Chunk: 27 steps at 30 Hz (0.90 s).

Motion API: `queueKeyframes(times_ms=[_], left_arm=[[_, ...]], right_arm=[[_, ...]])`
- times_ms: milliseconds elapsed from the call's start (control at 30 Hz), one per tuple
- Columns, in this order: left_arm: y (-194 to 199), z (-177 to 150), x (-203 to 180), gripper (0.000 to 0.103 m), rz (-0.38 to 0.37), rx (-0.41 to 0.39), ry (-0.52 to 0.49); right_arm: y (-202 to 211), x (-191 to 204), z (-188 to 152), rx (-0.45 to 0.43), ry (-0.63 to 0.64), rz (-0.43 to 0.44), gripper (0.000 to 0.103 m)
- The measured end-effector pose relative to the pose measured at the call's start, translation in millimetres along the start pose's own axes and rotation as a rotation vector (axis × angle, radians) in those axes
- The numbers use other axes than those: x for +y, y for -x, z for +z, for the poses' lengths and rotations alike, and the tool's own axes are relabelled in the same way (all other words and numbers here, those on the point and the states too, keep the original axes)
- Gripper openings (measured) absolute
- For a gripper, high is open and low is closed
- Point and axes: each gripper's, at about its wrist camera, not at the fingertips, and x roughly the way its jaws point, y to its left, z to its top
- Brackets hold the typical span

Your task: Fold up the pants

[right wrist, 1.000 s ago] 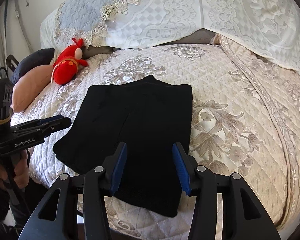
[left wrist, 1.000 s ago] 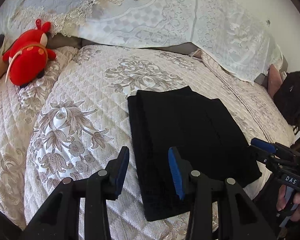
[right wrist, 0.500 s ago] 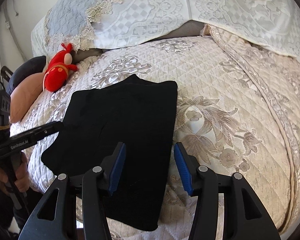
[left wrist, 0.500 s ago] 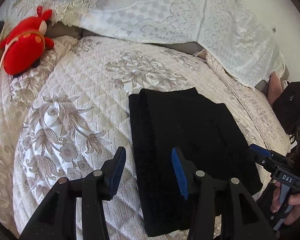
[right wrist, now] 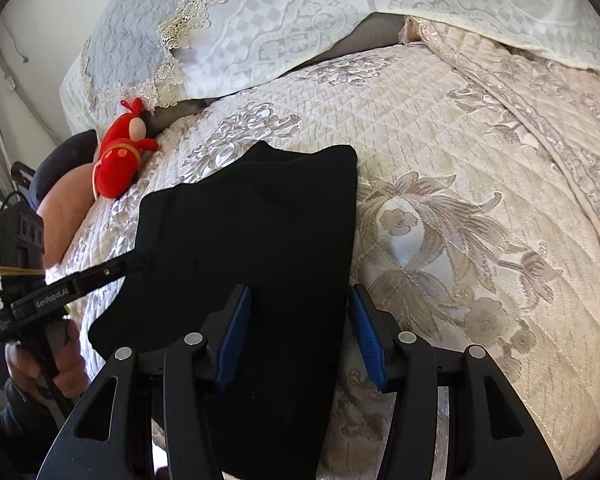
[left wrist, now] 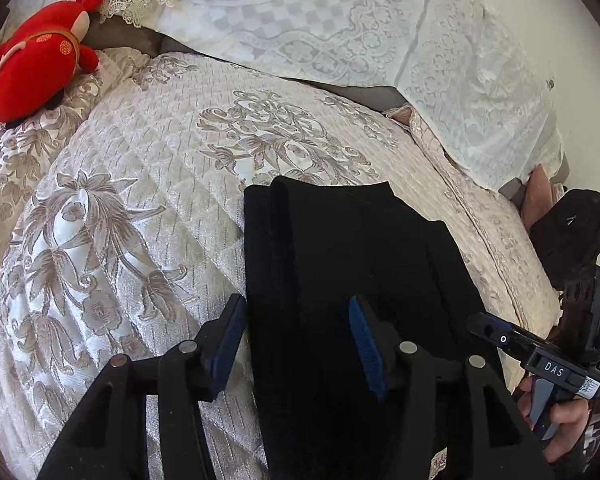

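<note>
The black pants point(left wrist: 340, 272) lie folded into a long flat stack on the quilted bed, also seen in the right wrist view point(right wrist: 252, 248). My left gripper point(left wrist: 298, 340) is open and empty, its jaws standing over the stack's left edge near the bed's front. My right gripper point(right wrist: 300, 336) is open and empty, its jaws standing over the stack's right edge. The right gripper also shows at the right of the left wrist view point(left wrist: 488, 326), and the left gripper at the left of the right wrist view point(right wrist: 136, 262), touching the pants' left edge.
A cream floral quilt point(left wrist: 120, 208) covers the bed. Lace pillows point(left wrist: 320, 28) lie at the head. A red plush toy point(left wrist: 36, 64) sits far left, also in the right wrist view point(right wrist: 120, 152). A black bag point(left wrist: 572, 232) stands off the bed's right side.
Both grippers have moved forward and lower toward the pants' near end. The left gripper now straddles the left edge and the right gripper the right edge. The pants have not moved.
</note>
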Motion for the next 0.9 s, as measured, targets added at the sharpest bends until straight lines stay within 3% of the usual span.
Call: queueKeyframes(times_ms=[200, 333, 400, 467, 567, 700, 900], left_arm=[[2.5, -14.1, -0.3, 0.062, -0.036, -0.005, 0.000], [-9.4, -2.3, -0.4, 0.065, -0.057, 0.016, 0.035], [-14.8, 3.2, -2.1, 0.064, -0.047, 0.020, 0.039], [-13.9, 6.0, -5.8, 0.053, -0.040, 0.027, 0.035], [-4.5, 6.9, -12.4, 0.036, -0.039, 0.016, 0.009], [8.3, 16.2, -19.8, 0.025, -0.051, 0.006, -0.007], [26.0, 41.7, -24.9, 0.023, -0.045, -0.051, -0.060]], right_arm=[[-2.3, -4.1, -5.9, 0.014, -0.042, 0.076, 0.052], [-10.9, -7.4, 4.7, 0.014, -0.087, 0.095, 0.052], [-13.5, -3.6, 8.3, 0.015, -0.084, 0.078, 0.044], [-12.3, 0.5, 9.8, 0.014, -0.081, 0.068, 0.026], [-0.8, 6.8, 11.1, -0.016, -0.061, 0.066, 0.017], [13.8, 20.9, 18.6, -0.050, -0.028, 0.085, 0.013], [18.6, 47.6, 44.5, -0.086, 0.033, 0.120, 0.013]])
